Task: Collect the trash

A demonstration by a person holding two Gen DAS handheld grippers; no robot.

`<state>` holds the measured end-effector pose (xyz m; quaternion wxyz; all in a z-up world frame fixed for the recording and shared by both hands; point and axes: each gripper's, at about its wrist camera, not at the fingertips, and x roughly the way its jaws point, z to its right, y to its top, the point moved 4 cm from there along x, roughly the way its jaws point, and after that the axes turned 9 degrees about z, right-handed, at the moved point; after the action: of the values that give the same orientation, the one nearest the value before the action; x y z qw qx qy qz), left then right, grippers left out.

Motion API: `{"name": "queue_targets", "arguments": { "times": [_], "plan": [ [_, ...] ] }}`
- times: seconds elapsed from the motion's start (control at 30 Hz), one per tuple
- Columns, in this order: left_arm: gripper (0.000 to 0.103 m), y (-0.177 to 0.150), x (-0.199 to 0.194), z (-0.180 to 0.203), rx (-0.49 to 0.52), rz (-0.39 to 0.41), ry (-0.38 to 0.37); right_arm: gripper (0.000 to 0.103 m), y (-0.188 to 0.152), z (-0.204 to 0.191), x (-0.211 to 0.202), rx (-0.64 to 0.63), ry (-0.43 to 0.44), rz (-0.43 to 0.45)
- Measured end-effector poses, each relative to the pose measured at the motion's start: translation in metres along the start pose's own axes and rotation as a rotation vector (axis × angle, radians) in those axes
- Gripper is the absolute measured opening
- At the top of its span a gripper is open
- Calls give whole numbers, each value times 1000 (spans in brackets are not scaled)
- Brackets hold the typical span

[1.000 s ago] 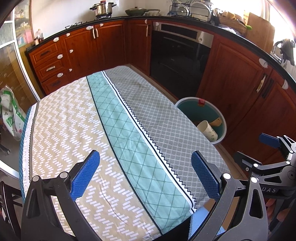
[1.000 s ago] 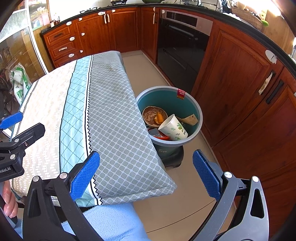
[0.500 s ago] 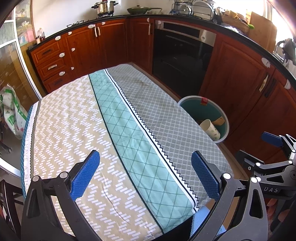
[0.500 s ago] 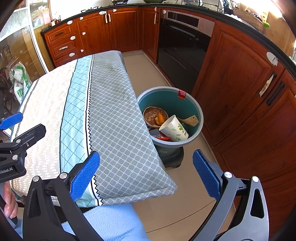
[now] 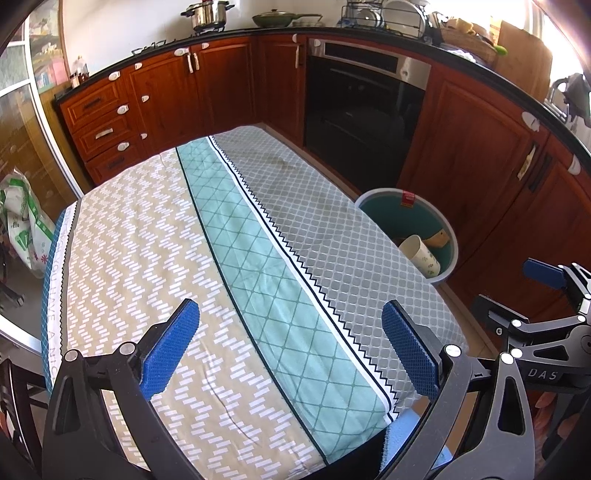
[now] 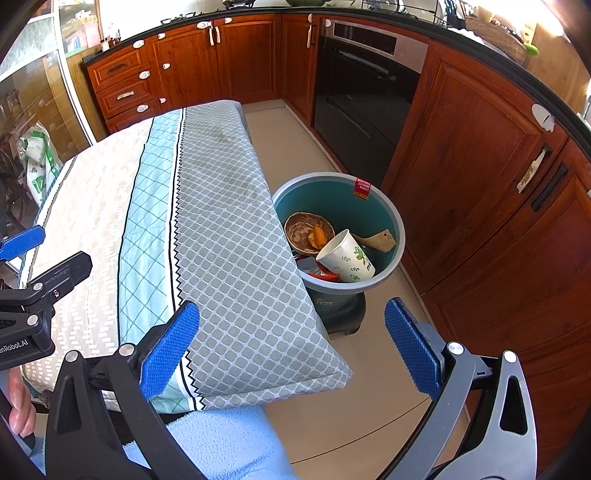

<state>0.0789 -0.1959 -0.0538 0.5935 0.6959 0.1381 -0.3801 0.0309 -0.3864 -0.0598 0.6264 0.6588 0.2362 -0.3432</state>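
Kitchen setting: red-brown wooden cabinets (image 5: 177, 92) run along the far wall, with a built-in black oven (image 5: 362, 110) set among them and a steel pot (image 5: 207, 13) on the worktop above. A beige tiled floor (image 6: 280, 122) is seen between the cabinets and the surface (image 5: 147, 240).

The surface is covered by a patterned cloth in three bands: tan zigzag, teal diamond, grey lattice. Nothing is seen lying on it in either view. A faint stain shows on the grey band toward the oven end.

The waste bin (image 6: 391, 206), grey outside and teal inside, stands on the floor just beside the grey edge of the surface, between it and the cabinets. Inside the bin: a paper cup (image 6: 347, 256) with a leaf print lying tilted, a brown bowl (image 6: 301, 230) holding an orange scrap, a tan flat piece and some red wrapper beneath the cup.

Left tongs (image 5: 290, 350) are held spread wide and empty above the near part of the surface. Right tongs (image 6: 291, 349) are likewise spread wide and empty, off the near corner of the surface, on the near side of the bin.

Judgement: collection appears complete or nearly so, since all visible trash sits inside the bin. A last sweep is advised: the surface edges and the floor round the bin should be checked, as parts are hidden by the cloth overhang. The tongs should be kept clear of the cloth so it is not snagged.
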Motion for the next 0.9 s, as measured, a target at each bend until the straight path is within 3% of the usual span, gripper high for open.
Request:
{"name": "queue_targets", "arguments": {
  "times": [0.9],
  "plan": [
    [99, -2, 3, -3, -3, -10, 3, 96, 0, -1, 3, -6, -4, -6]
  ]
}}
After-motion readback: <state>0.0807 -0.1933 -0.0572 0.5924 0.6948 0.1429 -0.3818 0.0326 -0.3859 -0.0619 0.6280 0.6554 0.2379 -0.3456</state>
